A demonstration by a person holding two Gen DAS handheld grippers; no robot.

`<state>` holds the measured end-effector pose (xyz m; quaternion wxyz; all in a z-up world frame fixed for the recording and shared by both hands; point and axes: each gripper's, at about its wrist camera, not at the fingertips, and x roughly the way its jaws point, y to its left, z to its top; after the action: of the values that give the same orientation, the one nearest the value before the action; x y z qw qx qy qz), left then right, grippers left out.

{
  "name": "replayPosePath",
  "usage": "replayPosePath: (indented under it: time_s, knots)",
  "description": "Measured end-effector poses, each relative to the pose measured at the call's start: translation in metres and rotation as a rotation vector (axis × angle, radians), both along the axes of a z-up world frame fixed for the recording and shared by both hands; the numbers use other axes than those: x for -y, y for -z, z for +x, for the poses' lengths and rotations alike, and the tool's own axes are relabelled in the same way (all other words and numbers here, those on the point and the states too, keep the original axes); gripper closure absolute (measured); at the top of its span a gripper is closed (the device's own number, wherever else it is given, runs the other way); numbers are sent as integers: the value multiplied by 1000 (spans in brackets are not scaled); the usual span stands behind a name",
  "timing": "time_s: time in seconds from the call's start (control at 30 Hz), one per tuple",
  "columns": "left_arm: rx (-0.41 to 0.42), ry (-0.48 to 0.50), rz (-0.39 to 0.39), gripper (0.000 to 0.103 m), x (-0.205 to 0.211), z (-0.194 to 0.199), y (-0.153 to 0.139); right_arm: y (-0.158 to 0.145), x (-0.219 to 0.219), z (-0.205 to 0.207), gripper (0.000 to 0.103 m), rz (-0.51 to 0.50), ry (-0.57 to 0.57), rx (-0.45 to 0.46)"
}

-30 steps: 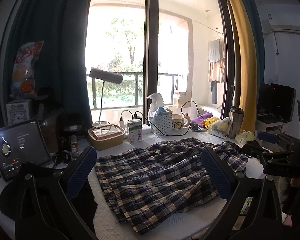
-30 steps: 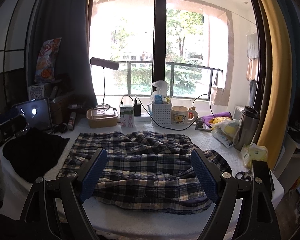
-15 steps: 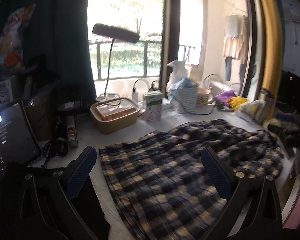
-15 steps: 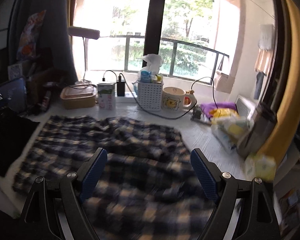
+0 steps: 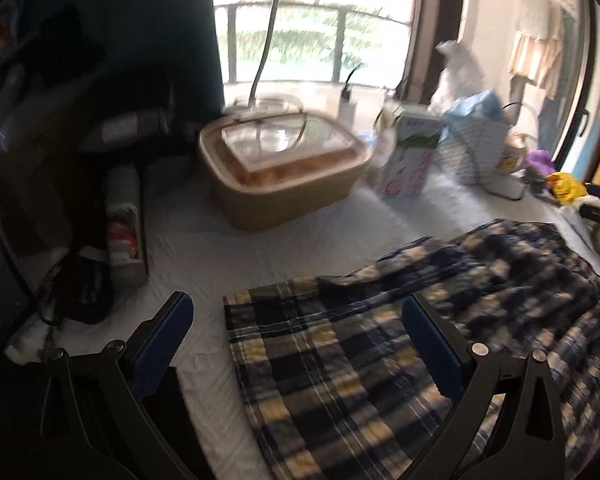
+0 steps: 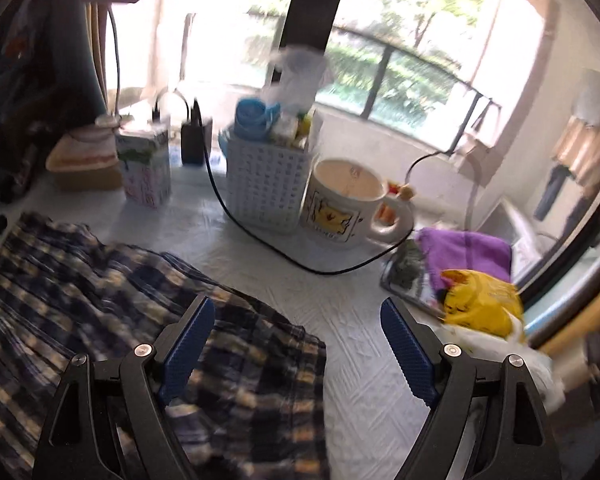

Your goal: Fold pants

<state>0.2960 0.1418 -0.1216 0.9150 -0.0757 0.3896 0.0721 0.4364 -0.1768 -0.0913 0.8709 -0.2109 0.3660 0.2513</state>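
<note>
Left wrist view: left tongs [image 5: 298, 344] apart above one corner of the plaid pants [image 5: 380, 360] on the desk [image 5: 260, 248], one tan box [image 5: 284, 176] beyond; right wrist view alone: right tongs [image 6: 296, 354] apart over the pants' opposite edge, one mug [image 6: 346, 200] and one basket [image 6: 266, 184] beyond.

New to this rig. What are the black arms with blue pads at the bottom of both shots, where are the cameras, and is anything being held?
No robot here: a person carries a two-finger claw in each hand, each with a fisheye camera looking along its fingers. One picture is from the left claw, the other from the right claw. Both are open and hold nothing. On the white table cover lie plaid pants, still unfolded. Behind them stand a tan lidded box, a white basket, a mug and a black cable.
</note>
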Motion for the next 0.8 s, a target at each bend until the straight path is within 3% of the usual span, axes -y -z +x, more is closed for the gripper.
replayPosePath:
  time_s: [0.07,0.17,0.23,0.27,0.33,0.37,0.43,0.47,0.5,0.53,0.57,0.6,0.8]
  knots:
    - [-53,-6,-25,0,-2,12,13,19,4,20,17,28,-7,-123]
    - [-144,-14,-54,0,-2,27,33,45,11,36,17,53,30,-190]
    - [-170,-20,9,1,6,31,39,58,14,41,17,68,45,-217]
    - [-183,-15,38,0,10,33,39,63,15,43,19,79,45,-236]
    - [-180,-5,37,0,13,33,38,73,12,45,32,87,38,-256]
    - [-177,-4,36,1,13,32,38,74,11,43,34,86,35,-231]
    - [-159,22,40,10,17,31,37,74,6,41,37,69,26,-212]
    - [-145,41,47,25,21,30,35,73,6,40,49,73,22,-205]
    - [-129,66,54,47,26,29,32,72,3,38,71,88,15,-206]
    - [-123,74,59,58,30,28,30,70,2,37,78,96,10,-205]
    - [-117,82,65,78,34,27,28,69,-2,35,79,83,13,-185]
    - [-114,88,68,93,38,27,26,68,-4,32,80,69,11,-159]
    - [-51,89,142,97,39,33,2,36,-1,28,81,127,48,-41]
